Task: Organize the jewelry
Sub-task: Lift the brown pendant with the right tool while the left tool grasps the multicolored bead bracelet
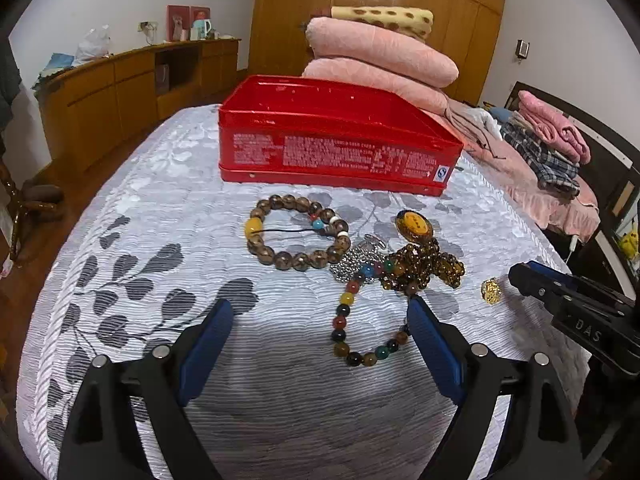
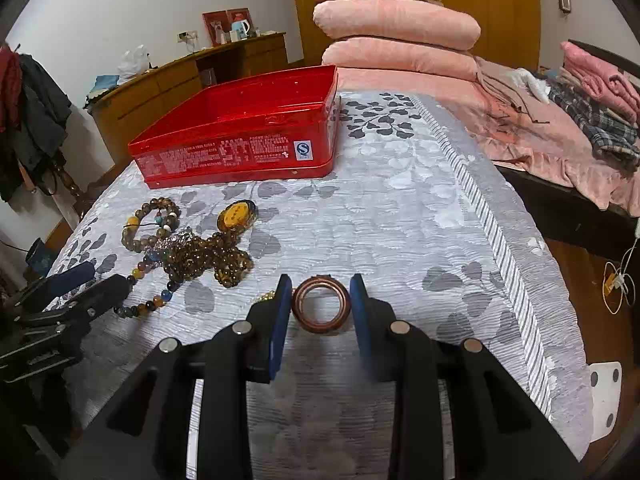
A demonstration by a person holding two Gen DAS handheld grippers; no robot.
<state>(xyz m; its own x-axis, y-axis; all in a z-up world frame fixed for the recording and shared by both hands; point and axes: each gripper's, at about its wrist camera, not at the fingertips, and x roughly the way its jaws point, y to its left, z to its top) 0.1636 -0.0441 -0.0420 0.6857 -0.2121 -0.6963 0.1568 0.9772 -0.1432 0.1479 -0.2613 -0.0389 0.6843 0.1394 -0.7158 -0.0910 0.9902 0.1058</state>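
An open red tin box [image 1: 332,152] stands on the grey leaf-print bedspread [image 1: 160,240], also seen in the right wrist view [image 2: 240,152]. In front of it lie a brown bead bracelet [image 1: 296,236], a multicoloured bead bracelet [image 1: 352,320], a tangled amber bead necklace with an oval pendant [image 1: 420,260], and a small gold ring [image 1: 491,290]. My left gripper [image 1: 320,320] is open, its right finger beside the multicoloured bracelet. My right gripper [image 2: 320,304] is shut on a copper-coloured bangle [image 2: 321,305] just above the bedspread.
Folded pink quilts [image 1: 380,56] are stacked behind the box. Folded clothes [image 1: 548,140] lie at the right on the bed. A wooden cabinet [image 1: 120,92] lines the left wall. The bed edge drops to a wooden floor at the right [image 2: 592,264].
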